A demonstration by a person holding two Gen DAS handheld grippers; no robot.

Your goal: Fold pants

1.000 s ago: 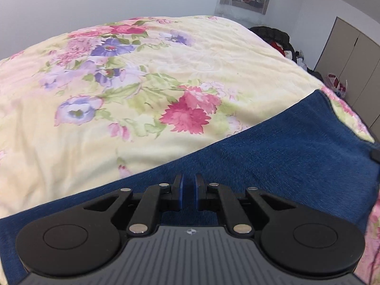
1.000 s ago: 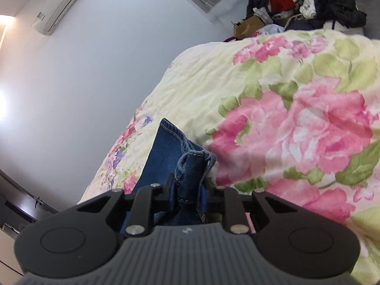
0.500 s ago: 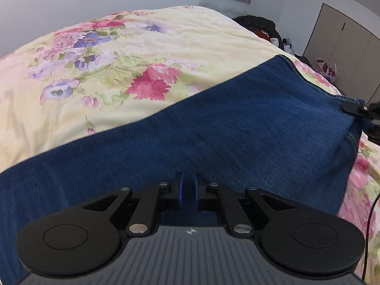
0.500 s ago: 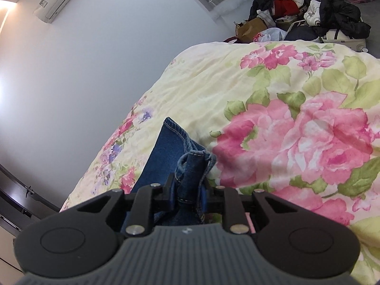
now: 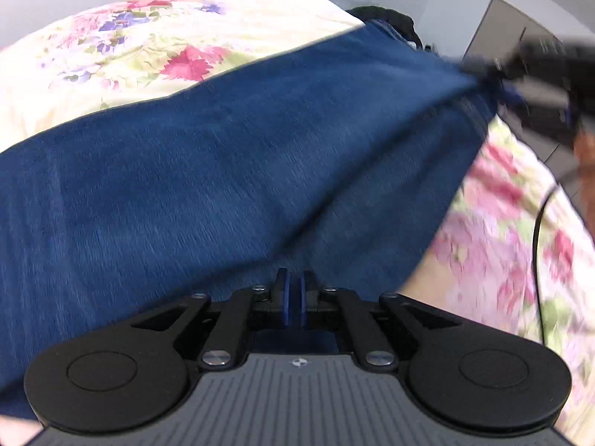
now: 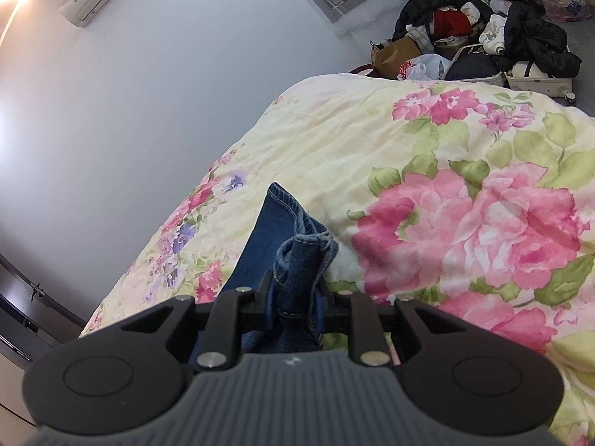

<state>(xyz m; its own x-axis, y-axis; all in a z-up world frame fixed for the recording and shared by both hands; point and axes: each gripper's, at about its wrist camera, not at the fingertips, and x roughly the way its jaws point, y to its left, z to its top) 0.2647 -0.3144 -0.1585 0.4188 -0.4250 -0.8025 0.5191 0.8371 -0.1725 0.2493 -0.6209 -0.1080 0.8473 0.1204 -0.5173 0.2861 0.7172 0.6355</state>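
Blue denim pants [image 5: 230, 171] stretch across the floral bed, lifted and taut between both grippers. My left gripper [image 5: 293, 290] is shut, its jaws pinched on the near edge of the denim. My right gripper [image 6: 293, 297] is shut on a bunched hem or corner of the pants [image 6: 297, 256], with stitched edges sticking up between the fingers. In the left wrist view the right gripper [image 5: 520, 70] shows blurred at the upper right, holding the far corner of the cloth.
The bed has a yellow floral quilt [image 6: 465, 193]. A pile of clothes and bags [image 6: 476, 44] lies on the floor beyond the bed. A cupboard [image 5: 513, 29] stands at the right. A black cable [image 5: 539, 223] hangs by the right hand.
The denim has risen and swept further over the quilt in the left view, now covering most of it. The right gripper has come closer to the left. Both grips are unchanged.
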